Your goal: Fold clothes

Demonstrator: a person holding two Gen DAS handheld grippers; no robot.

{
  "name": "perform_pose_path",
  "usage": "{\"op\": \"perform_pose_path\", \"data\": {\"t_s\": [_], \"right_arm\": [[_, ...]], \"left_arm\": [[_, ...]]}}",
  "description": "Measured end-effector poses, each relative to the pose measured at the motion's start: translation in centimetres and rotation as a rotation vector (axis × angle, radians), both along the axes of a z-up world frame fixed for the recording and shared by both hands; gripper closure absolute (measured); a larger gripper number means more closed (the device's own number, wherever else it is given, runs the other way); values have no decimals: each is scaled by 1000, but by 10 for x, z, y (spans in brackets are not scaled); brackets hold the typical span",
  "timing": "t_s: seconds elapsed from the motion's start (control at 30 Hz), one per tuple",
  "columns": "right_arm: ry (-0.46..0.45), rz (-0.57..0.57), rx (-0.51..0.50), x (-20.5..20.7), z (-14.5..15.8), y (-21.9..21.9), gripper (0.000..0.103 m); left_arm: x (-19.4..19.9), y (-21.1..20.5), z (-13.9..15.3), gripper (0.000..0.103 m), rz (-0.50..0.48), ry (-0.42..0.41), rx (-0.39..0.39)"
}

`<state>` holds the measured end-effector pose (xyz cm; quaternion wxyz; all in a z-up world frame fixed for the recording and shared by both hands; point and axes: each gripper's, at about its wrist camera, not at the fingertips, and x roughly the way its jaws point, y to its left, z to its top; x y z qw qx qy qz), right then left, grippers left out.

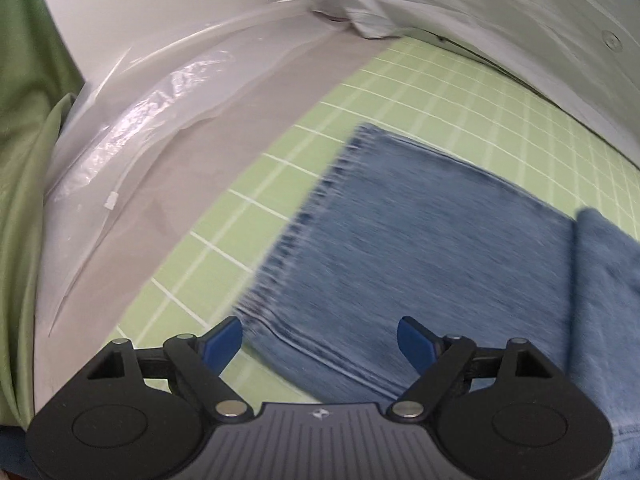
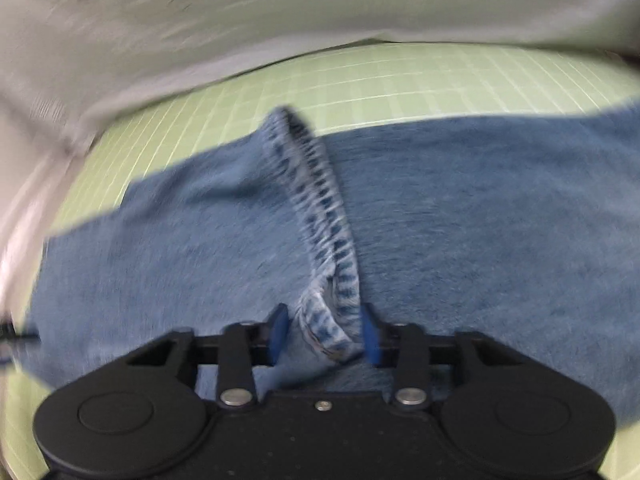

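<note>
Green gridded mat (image 1: 460, 92), jeans (image 1: 420, 248), left claw (image 1: 320, 340) spread, right claw (image 2: 325, 334) pinching hem (image 2: 320, 208)

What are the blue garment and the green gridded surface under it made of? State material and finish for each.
Blue garment: looks like denim, matte, faded blue with a thick stitched hem held in the right gripper.
Green gridded surface: probably a vinyl or rubber cutting mat, smooth with a slight sheen and printed white lines; exact material unclear.

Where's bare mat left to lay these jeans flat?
Bare green grid mat lies between the blue denim jeans and the white garment pile, and left toward the clear plastic bag. The right claw grips the jeans' hem; that side is crowded.
</note>
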<state>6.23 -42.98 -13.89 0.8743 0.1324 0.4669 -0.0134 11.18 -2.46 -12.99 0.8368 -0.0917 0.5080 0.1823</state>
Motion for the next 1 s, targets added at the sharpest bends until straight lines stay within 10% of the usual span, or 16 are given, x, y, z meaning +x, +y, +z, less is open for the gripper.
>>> {"op": "perform_pose_path", "data": {"t_s": [0.17, 0.33, 0.47, 0.77, 1.0], "right_arm": [[-88, -51, 18, -23, 43, 0, 86], [74, -57, -159, -31, 18, 4, 78], [64, -118, -145, -42, 19, 4, 37], [38, -176, -141, -49, 22, -15, 30], [11, -239, -113, -69, 20, -57, 30]], "left_arm": [[4, 19, -8, 17, 12, 4, -10], [2, 25, -15, 14, 32, 8, -23], [-2, 26, -17, 15, 29, -11, -27], [-1, 8, 4, 91, -50, -104, -63], [1, -68, 56, 92, -211, -262, -108]]}}
